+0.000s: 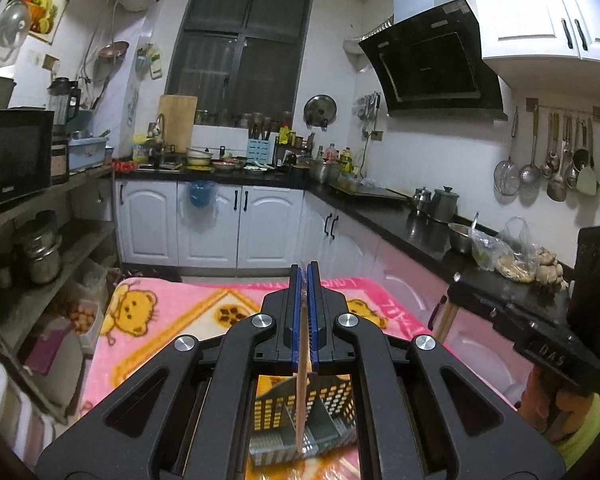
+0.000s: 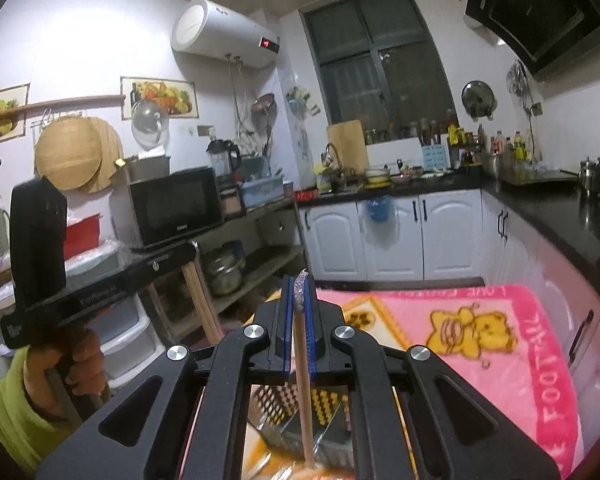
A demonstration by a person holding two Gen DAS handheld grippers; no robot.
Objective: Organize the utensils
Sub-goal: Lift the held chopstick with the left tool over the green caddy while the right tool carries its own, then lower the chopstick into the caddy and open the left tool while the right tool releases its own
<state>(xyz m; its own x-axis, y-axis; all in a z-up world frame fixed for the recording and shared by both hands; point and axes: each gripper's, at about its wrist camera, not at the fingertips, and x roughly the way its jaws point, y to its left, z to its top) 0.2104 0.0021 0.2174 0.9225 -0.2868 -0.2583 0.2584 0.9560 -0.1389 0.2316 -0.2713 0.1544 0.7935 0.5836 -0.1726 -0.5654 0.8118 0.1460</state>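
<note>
My left gripper (image 1: 307,270) is shut on a thin wooden chopstick (image 1: 303,360), which hangs down between the blue pads. Its lower end reaches into a grey perforated utensil basket (image 1: 332,400) standing on a pink bear-print blanket (image 1: 160,320). My right gripper (image 2: 300,280) is likewise shut on a wooden chopstick (image 2: 303,368) with a patterned top end. That chopstick also points down into the basket (image 2: 276,404). Both grippers are held well above the blanket (image 2: 520,360), side by side.
A hand in a yellow-green sleeve (image 2: 16,396) holds the other gripper's handle at the left. A black counter (image 1: 420,220) with pots and bags runs along the right. A shelf with a microwave (image 1: 12,152) and pots stands left. White cabinets (image 1: 208,228) lie ahead.
</note>
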